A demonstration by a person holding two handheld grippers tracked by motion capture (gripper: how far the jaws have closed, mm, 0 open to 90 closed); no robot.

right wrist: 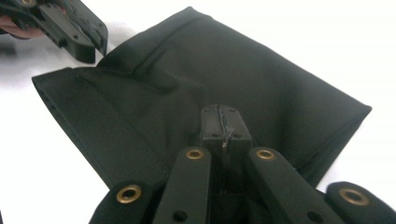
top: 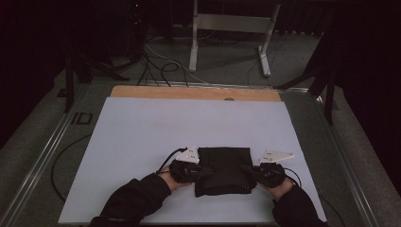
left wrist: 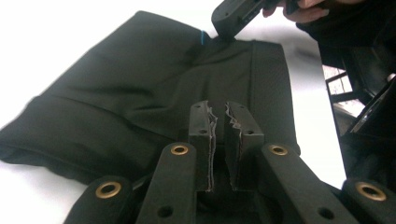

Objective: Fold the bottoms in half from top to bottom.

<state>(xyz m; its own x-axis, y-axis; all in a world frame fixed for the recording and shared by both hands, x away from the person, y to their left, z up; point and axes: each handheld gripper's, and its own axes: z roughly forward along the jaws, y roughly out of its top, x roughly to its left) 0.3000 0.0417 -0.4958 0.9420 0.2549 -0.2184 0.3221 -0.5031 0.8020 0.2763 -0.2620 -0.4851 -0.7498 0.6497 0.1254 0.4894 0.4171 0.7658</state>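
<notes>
Nearest, two dark sleeves (top: 137, 198) entering from the near edge, forearms angled inward and held low, wrists roughly level, so as to meet the work from both sides at once. Left tongs (top: 201, 173) set at the left edge of the folded black cloth (top: 223, 170), tips aimed right across it; seen along the jaws in the left gripper view, parted by a narrow slot with nothing pinched between, tips just above the fabric, probably poised for a fresh bite or just clear of one. Right tongs (top: 253, 174) mirrored at the cloth's right edge, aimed left; jaws pressed together, tips over the fabric near its edge; hard to tell whether a fold is nipped there. Cloth lying flat as a thick rectangle, layered, hem band on one side, near the near edge of the pale sheet-covered worktop (top: 189, 123) and about centred left to right: judged a fold being squared or steadied from both ends. Farther off, bare pale surface, then a light wooden strip (top: 189, 92) along the far edge. Beyond that, grey floor with loose black cables (top: 156, 66) and a white metal stand (top: 227, 28).
</notes>
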